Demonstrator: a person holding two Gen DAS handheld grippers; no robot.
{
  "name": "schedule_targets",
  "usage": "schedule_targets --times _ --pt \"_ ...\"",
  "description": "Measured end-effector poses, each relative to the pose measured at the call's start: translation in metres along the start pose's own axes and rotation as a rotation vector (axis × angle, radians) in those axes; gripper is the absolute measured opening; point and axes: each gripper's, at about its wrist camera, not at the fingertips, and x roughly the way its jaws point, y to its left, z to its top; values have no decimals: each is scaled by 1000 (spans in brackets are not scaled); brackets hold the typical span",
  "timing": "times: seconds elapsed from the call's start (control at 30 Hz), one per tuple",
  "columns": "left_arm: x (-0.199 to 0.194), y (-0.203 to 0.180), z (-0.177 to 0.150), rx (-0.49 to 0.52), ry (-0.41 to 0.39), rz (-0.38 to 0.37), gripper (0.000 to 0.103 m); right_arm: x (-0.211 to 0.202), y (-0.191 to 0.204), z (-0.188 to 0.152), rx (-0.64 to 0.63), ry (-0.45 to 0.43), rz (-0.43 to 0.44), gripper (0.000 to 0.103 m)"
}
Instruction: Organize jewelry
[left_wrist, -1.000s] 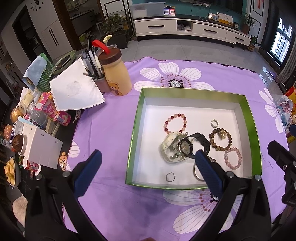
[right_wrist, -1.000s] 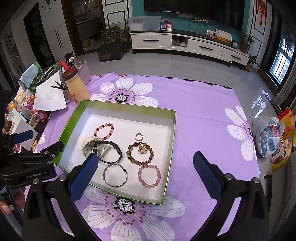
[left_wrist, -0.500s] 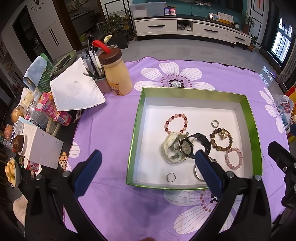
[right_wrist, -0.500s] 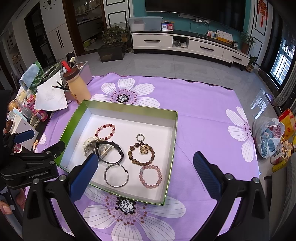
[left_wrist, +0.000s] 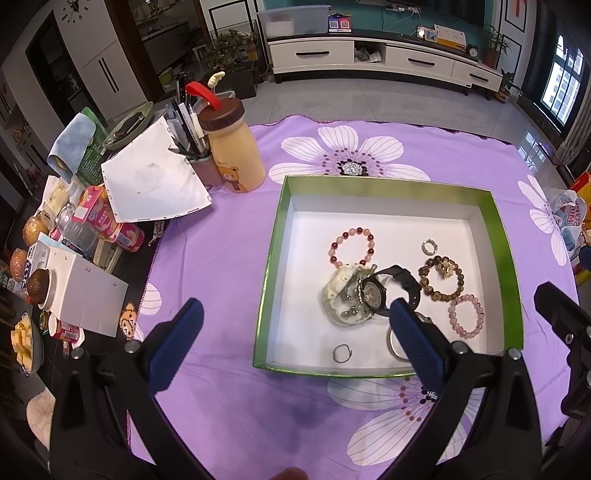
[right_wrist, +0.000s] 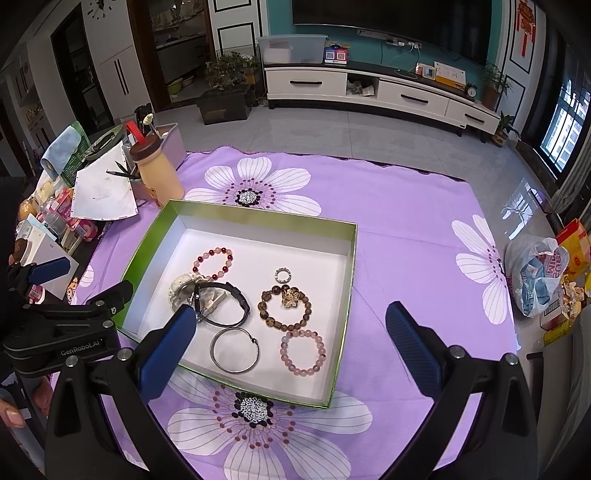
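A green box with a white inside (left_wrist: 280, 229) (right_wrist: 155, 236) lies on the purple flowered cloth. In it lie a red-and-pink bead bracelet (left_wrist: 351, 245) (right_wrist: 214, 264), a white watch (left_wrist: 341, 295), a black watch (left_wrist: 391, 288) (right_wrist: 225, 302), a brown bead bracelet with a gold charm (left_wrist: 441, 277) (right_wrist: 284, 306), a pink bead bracelet (left_wrist: 466, 316) (right_wrist: 303, 351), a silver bangle (right_wrist: 234, 349), a small sparkly ring (left_wrist: 429, 246) (right_wrist: 283, 275) and a thin ring (left_wrist: 341, 353). My left gripper (left_wrist: 291, 347) is open and empty above the box's near-left edge. My right gripper (right_wrist: 288, 343) is open and empty above the box's near-right part.
A yellow bottle with a brown lid (left_wrist: 231, 151) and a pen cup (left_wrist: 201, 162) stand left of the box. Papers, snack packs and a white carton (left_wrist: 81, 291) crowd the table's left edge. A plastic bag (right_wrist: 539, 277) lies at the far right.
Both grippers have barely moved; the right view has drifted slightly back from the box. Nothing was picked up or let go.
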Motion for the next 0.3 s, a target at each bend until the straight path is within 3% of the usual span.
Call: schedule_targets --times 0.3 --pt "1 2 -1 -5 2 6 101 -2 3 2 -5 -3 1 102"
